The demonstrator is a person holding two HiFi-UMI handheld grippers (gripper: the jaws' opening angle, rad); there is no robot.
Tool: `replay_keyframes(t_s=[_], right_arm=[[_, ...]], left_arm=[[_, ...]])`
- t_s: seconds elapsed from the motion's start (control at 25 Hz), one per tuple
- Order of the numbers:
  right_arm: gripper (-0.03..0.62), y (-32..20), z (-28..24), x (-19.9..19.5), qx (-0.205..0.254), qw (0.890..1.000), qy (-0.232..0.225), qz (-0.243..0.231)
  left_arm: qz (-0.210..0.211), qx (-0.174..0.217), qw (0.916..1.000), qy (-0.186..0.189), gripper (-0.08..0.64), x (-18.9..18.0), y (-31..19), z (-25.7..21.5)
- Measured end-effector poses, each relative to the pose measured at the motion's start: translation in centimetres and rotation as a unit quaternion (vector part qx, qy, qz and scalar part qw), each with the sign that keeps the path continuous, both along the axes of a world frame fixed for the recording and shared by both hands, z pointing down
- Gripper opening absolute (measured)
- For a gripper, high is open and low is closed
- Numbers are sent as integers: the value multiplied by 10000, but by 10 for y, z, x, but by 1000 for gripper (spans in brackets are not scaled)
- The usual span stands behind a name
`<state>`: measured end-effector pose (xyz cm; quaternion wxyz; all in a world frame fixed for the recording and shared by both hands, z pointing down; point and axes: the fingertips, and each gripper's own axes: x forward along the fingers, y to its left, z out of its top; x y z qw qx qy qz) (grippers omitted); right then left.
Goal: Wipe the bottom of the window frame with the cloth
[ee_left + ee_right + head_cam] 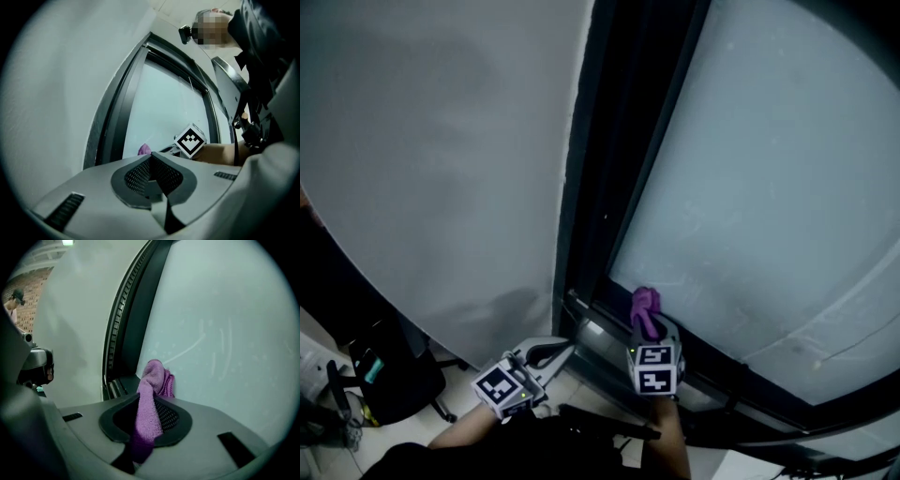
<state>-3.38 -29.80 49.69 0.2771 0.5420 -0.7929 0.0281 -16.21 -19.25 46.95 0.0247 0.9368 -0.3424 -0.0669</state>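
Two grippers show: one left gripper (pixel 555 352) and one right gripper (pixel 649 333). There are two marker cubes, the left marker cube (pixel 502 387) and the right marker cube (pixel 654 367). There is one purple cloth (pixel 645 304), one dark window frame (pixel 586 187), one frosted glass pane (pixel 759 187) and one pale wall (pixel 441 141).
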Motion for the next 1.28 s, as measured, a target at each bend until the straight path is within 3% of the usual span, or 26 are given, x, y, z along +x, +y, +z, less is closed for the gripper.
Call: replay_keyframes(t_s=[0.72, 1.0, 1.28], right_arm=[[66, 29, -3, 72, 3, 9964, -336, 783], [66, 44, -2, 101, 239, 9878, -624, 1408], [66, 56, -2, 124, 357, 9816, -602, 1775]], left_arm=[[579, 50, 9983, 20, 0, 45, 13, -5], [726, -57, 9973, -38, 0, 52, 21, 4], [776, -85, 9969, -65, 0, 52, 25, 7]])
